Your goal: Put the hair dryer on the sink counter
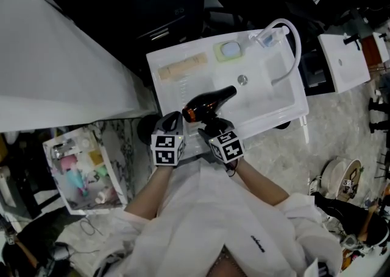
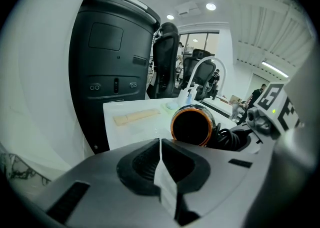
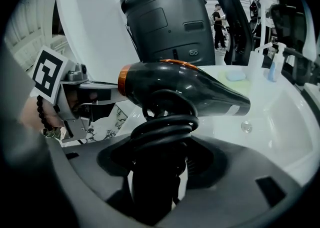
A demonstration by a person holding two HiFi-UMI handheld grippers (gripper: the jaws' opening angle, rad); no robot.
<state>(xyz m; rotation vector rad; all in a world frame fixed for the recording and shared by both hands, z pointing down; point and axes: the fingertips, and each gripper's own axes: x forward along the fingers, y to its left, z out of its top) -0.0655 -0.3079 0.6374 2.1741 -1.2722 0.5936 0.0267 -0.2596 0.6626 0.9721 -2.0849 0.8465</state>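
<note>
Right gripper view shows the right gripper [image 3: 159, 182] clamped on the dryer's [image 3: 195, 89] cord-wrapped handle over the counter [image 1: 177, 93], the left gripper [image 2: 160, 164] pinched together, empty.

Your two grippers sit side by side at the sink's [image 1: 268, 125] near edge: the left gripper [image 1: 172, 117] just left of the dryer's [image 1: 207, 104] rear end, the right gripper [image 1: 211, 127] beneath it, jaws round its handle [image 3: 152, 172]. The dryer reaches over the counter [image 1: 173, 90] toward the basin [image 1: 274, 90] at right. Behind it a bar [image 1: 183, 67] lies on the counter; a dish [image 1: 230, 49] and tap [image 1: 269, 38] stand along the far rim. A crate [image 1: 114, 166] sits to your left.
</note>
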